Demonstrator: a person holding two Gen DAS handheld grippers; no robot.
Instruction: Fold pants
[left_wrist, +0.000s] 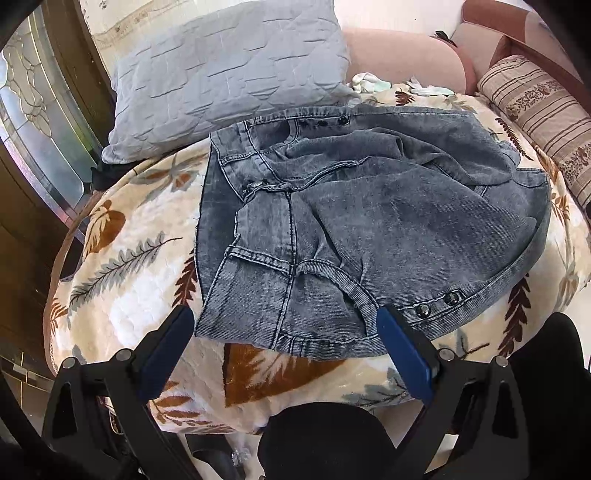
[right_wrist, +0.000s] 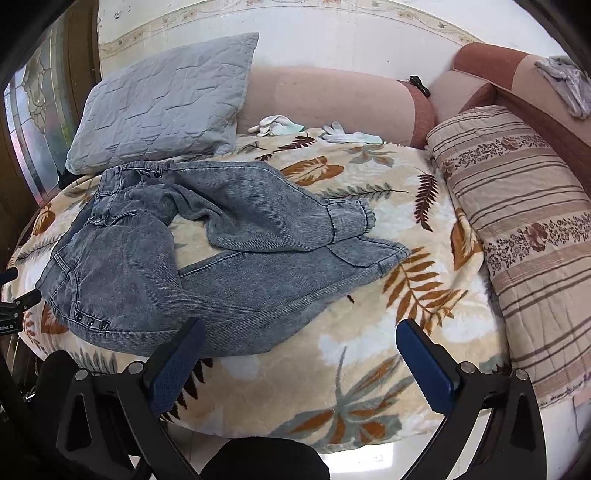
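Note:
Grey-blue denim pants (right_wrist: 229, 273) lie spread and rumpled on a leaf-patterned blanket (right_wrist: 369, 332), waist to the left, both legs running right, the far leg lying partly over the near one. In the left wrist view the waist end (left_wrist: 369, 221) fills the middle, with snap buttons (left_wrist: 437, 304) at the near edge. My left gripper (left_wrist: 286, 321) is open, its blue pads either side of the near waist corner, holding nothing. My right gripper (right_wrist: 301, 339) is open and empty, above the blanket just in front of the near leg.
A grey quilted pillow (right_wrist: 162, 103) leans at the back left. A striped floral bolster (right_wrist: 524, 236) lies along the right. White gloves (right_wrist: 351, 134) lie at the back. A pink sofa back (right_wrist: 332, 96) stands behind. A glass door (left_wrist: 40, 122) is at the left.

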